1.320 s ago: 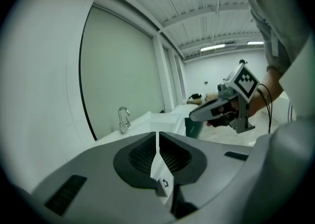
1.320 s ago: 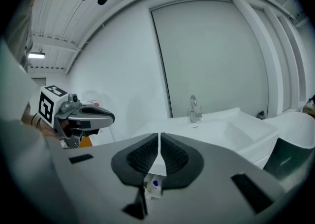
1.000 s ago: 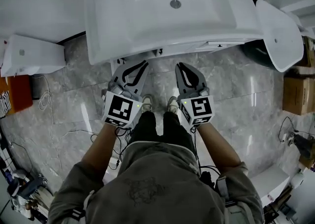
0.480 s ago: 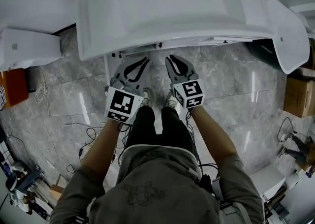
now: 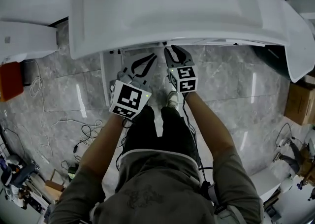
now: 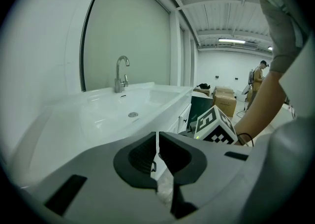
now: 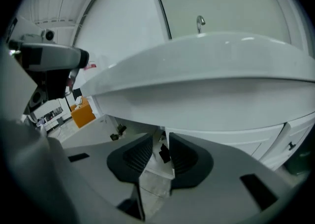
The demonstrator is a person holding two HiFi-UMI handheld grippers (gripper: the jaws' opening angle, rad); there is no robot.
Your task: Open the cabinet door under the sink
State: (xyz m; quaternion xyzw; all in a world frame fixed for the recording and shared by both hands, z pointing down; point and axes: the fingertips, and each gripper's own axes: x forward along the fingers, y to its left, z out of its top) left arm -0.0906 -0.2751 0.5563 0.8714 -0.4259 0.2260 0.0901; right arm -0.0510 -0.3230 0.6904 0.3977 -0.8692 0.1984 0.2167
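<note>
White sink rim (image 5: 221,33) over right gripper (image 5: 175,49)

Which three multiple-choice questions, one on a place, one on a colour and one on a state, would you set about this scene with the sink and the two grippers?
1. Where does the right gripper point?
A) at the cabinet front under the sink
B) into the basin
C) at the ceiling

2. What colour is the sink?
A) black
B) white
C) orange

3. How do the right gripper's jaws stand?
A) pressed tight together
B) apart, with a dark handle seen between them
C) clamped on a cloth

Answers: A, its tips reach under the sink's front edge; B, basin and rim are white; B, a gap shows on each side of the handle.
</note>
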